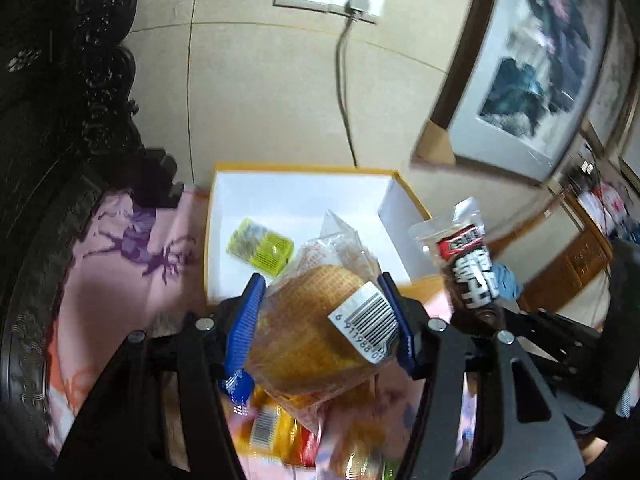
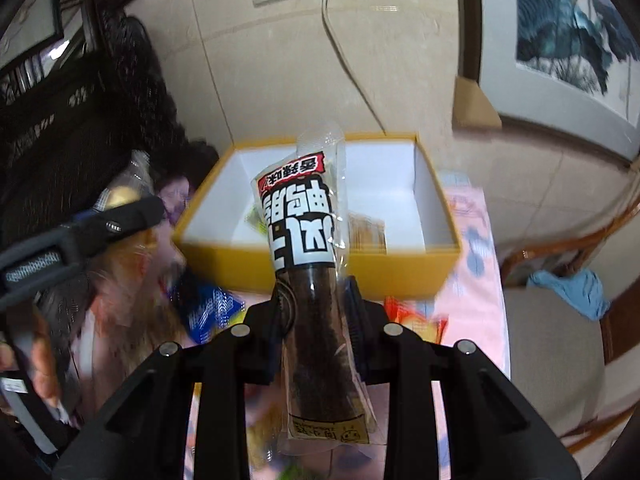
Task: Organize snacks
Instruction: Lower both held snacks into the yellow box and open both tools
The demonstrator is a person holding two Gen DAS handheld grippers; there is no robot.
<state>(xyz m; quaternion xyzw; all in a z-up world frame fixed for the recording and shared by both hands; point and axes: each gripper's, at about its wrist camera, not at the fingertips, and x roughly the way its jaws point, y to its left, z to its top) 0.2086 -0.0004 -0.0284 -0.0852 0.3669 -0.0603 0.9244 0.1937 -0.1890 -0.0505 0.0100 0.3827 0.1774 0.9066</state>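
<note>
Crinkly plastic: left tongs [image 1: 324, 312] pinching soft waffle pack [image 1: 316, 328], crushable; right tongs [image 2: 318, 300] gripping slippery dark stick pack [image 2: 308, 248] mid-length, both hovering near box [image 2: 320, 272].

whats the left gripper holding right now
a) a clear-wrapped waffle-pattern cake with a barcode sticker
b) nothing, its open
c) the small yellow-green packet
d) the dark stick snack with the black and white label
a: in the left wrist view the left gripper has its blue pads shut on the clear-wrapped waffle cake, in front of the yellow box; the yellow-green packet lies in that box, and the dark stick snack is in the right gripper.
</note>
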